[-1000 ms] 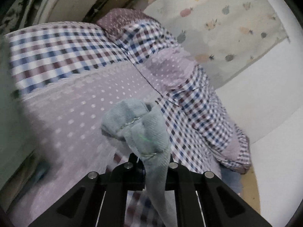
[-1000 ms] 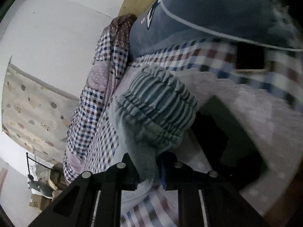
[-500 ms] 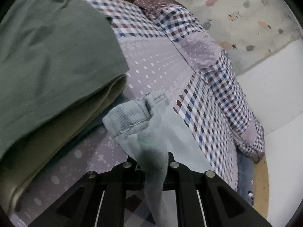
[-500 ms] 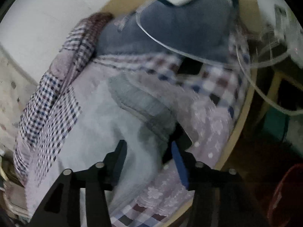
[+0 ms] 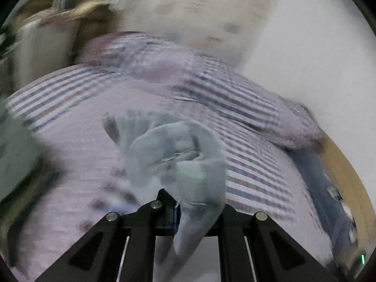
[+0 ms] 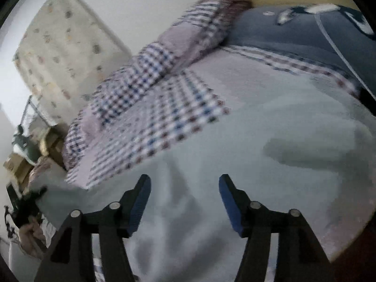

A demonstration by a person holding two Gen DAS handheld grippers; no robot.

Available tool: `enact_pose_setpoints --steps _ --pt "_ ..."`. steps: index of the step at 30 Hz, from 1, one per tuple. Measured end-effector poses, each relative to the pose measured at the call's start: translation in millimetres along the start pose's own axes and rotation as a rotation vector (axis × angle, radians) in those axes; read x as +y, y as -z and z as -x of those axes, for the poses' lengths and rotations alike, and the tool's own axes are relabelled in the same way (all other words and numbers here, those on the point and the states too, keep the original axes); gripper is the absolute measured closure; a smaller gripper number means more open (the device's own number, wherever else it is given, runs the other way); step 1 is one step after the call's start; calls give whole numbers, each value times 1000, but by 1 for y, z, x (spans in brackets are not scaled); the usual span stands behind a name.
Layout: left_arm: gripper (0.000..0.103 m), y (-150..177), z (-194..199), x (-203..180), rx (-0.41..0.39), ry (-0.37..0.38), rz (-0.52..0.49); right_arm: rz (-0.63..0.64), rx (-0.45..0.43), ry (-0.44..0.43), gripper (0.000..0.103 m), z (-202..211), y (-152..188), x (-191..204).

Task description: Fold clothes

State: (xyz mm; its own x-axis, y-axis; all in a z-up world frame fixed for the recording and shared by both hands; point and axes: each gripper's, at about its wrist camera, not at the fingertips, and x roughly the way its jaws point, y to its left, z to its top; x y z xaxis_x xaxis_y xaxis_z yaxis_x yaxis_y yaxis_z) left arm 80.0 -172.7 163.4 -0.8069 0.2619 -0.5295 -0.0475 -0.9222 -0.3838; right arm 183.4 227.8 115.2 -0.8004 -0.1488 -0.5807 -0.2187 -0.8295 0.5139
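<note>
Left tool (image 5: 188, 208): clamped on a bunched hem of the pale blue-grey ribbed-knit garment (image 5: 178, 159). Fabric balloons up ahead of the fingers and a tail drops down between them. View is heavily motion-blurred, so I can't tell if the bunch is touching the bed with the lilac dotted and plaid patchwork cover (image 5: 70, 169) or hanging just above it. Rolled plaid quilt (image 5: 235, 98) sits beyond, along the wall.

Right tool (image 6: 183, 202): jaws spread wide, gripping nothing, blue pads bare. It hovers close over the same garment (image 6: 235, 164), which lies spread flat on the bed here, filling the lower and right part of the view. Dark blue pillow (image 6: 293, 35) sits well beyond, at the head end.

Key relation: the cloth runs from directly under the right tool away toward the left one, so its long axis looks roughly left-to-right between the two tools. One end is pinned by the left; the free end is right below the right tool, which is the nearer one for the next pinch. My guess: right needs to drop straight down and catch an edge. No clear edge or corner is visible between its fingers, so there's a risk of grabbing mid-panel or the bed cover underneath.
</note>
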Motion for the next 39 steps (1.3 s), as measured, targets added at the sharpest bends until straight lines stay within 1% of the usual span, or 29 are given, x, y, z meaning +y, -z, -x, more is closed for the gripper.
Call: enact_pose_setpoints --steps 1,3,4,6,7,9,11,12,13,14,15,16,17,19,20,22,24,26,27,29,32,34,36,38,39 --pt "94 5 -1 -36 13 46 -83 8 -2 -38 29 -4 -1 8" --pt "94 33 -12 -96 63 100 -254 4 -1 -95 24 -12 -2 16" --pt "94 49 -21 -117 100 118 -315 -6 5 -120 23 -17 -3 17" --pt "94 91 -42 -145 196 151 -402 -45 44 -171 23 -32 -3 14" --pt "94 120 -58 -156 271 169 -442 -58 65 -186 22 -41 -4 12" --pt "93 162 -75 -167 364 136 -512 -80 109 -210 22 -58 -5 7" --pt "91 191 -87 -171 398 82 -592 -88 152 -226 22 -77 -9 6" --pt "90 196 -87 -172 388 72 -619 -88 165 -233 22 -84 -11 7" --pt "83 197 -83 -172 372 78 -634 -83 183 -244 21 -93 -14 10" --pt "77 197 -80 -171 373 96 -625 -76 204 -255 20 -104 -18 14" --pt "68 196 -78 -170 377 115 -611 -70 225 -267 20 -115 -21 18" --pt "61 196 -75 -169 377 136 -596 -57 247 -284 19 -126 -24 24" --pt "56 197 -71 -167 377 158 -580 -42 271 -304 19 -137 -27 30" --pt "51 200 -60 -169 373 191 -584 -16 340 -336 19 -164 -31 41" --pt "48 202 -54 -169 365 209 -604 -11 371 -342 19 -177 -32 45" --pt "45 207 -45 -169 352 239 -641 -12 429 -353 19 -201 -33 50" --pt "45 212 -37 -168 334 266 -672 -16 445 -373 19 -212 -30 50" --pt "40 211 -34 -166 320 303 -692 -16 455 -388 19 -217 -26 47" --pt "39 213 -32 -166 319 315 -699 -13 460 -392 19 -217 -25 45" --pt "39 211 -32 -164 325 334 -682 -2 469 -402 19 -216 -25 41" --pt "39 207 -28 -160 331 381 -651 47 496 -457 19 -209 -25 48" --pt "39 211 -23 -161 326 387 -643 97 524 -494 19 -201 -22 56" --pt "38 209 -24 -160 317 361 -650 157 567 -529 19 -193 -14 68" --pt "38 204 -30 -156 316 343 -654 187 610 -550 20 -184 2 71" --pt "38 203 -30 -154 314 341 -657 202 631 -560 24 -180 10 73"
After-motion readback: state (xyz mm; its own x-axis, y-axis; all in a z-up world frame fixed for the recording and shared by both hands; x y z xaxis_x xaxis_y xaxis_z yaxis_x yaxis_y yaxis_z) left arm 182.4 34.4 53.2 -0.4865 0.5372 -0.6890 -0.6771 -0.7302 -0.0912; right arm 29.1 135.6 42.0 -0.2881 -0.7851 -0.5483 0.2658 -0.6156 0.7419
